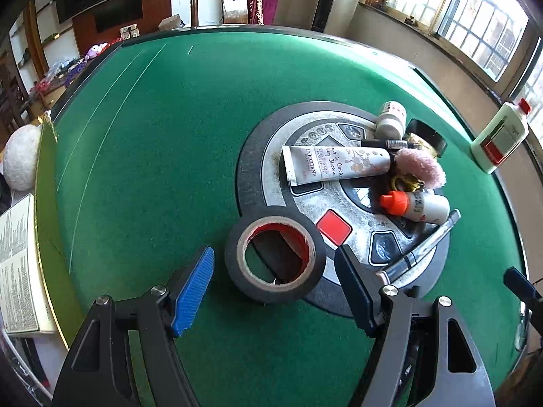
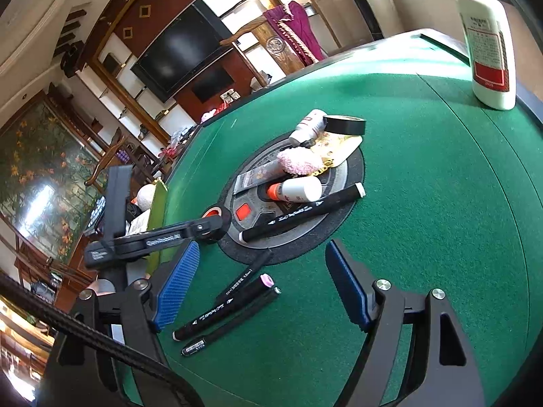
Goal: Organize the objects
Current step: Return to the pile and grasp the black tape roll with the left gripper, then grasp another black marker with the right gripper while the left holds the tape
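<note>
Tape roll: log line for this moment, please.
left claw: open, around tape roll | right claw: open, over pens | nothing held

Tape roll: black, red inside, lying flat, half on the round panel's edge, sitting between my left jaws without touching them.
Hand cream tube: white, flowered, lying on its side across the panel.
Orange-capped bottle: white, lying on its side just beside a pink puff.
Three black markers: lying side by side on the green desk, in front of my right jaws.
Long marker: resting slantwise on the panel.
</note>
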`<state>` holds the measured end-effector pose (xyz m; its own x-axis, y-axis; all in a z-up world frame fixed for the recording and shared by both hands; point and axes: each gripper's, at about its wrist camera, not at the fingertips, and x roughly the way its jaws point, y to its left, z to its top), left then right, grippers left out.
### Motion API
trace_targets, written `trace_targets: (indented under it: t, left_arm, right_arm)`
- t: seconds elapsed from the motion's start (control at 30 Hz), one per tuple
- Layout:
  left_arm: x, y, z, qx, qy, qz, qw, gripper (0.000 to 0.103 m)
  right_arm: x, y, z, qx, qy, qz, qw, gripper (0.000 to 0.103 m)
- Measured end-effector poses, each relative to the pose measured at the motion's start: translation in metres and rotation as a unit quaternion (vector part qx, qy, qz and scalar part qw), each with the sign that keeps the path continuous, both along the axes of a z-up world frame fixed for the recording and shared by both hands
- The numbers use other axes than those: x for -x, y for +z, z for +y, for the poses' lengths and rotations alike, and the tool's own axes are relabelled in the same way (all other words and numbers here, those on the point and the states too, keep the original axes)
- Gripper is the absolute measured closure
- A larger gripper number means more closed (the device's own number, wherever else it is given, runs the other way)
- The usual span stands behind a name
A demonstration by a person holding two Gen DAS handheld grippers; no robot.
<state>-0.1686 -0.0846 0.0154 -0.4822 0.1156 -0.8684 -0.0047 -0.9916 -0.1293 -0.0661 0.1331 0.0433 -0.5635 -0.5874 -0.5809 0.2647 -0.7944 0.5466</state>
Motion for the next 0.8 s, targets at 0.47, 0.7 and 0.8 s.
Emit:
trace_targets:
  t: [0.47,0.7,0.8]
  left_arm:
    - [-0.050,-0.006,-0.015,-0.007,0.004,0.042,0.9991,0.047]
    - [-0.049,-0.008,-0.013,-0.008,-0.003,0.045,0.9990,0.047]
    - [-0.045,-0.008,-0.013,-0.012,-0.005,0.043,0.9990,0.047]
  right_arm:
    - [0.017,-0.010,0.000,-0.035,-0.014,-0.003,0.999,0.026]
    - [0.083,-0.018,-0.010,-0.065,-0.004,-0.024,0.998,0.026]
    - [0.103,-0.028,-0.012,-0.066,0.002,-0.034,0.997,0.026]
